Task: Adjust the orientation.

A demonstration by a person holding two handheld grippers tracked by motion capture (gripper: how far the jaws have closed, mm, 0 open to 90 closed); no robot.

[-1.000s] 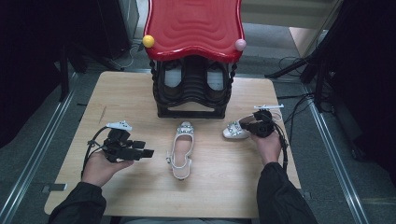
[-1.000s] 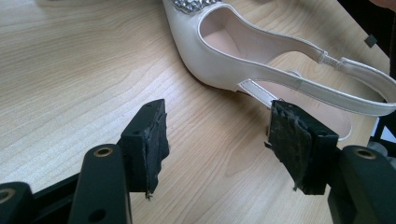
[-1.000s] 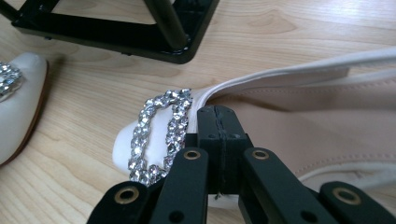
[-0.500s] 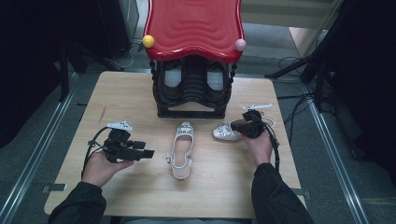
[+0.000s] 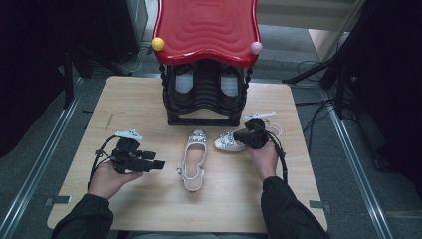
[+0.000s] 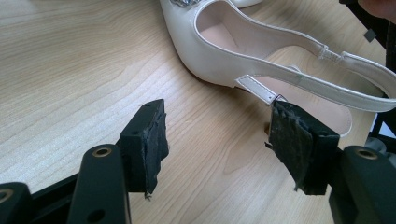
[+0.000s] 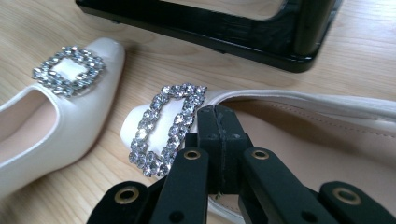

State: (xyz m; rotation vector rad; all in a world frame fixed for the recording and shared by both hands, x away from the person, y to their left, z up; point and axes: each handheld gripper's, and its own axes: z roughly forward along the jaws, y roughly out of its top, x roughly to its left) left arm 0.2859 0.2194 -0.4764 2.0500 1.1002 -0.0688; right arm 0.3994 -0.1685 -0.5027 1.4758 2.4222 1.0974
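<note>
Because the right hand-held gripper (image 7: 215, 122) is clenched on the light, glossy right shoe (image 7: 327, 126) near the bench's (image 5: 149, 199) right edge, the stiff vamp edge suits; the left hand-held gripper (image 6: 219, 140) is released.

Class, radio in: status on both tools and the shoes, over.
Left tool open, beside the lying shoe. Right tool shut on second shoe, at its buckle edge. Black rack just beyond.

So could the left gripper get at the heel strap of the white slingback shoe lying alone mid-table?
Probably yes: the left gripper has its jaws open and empty, the white slingback shoe lies just ahead of them, and bare wooden table lies between.
</note>
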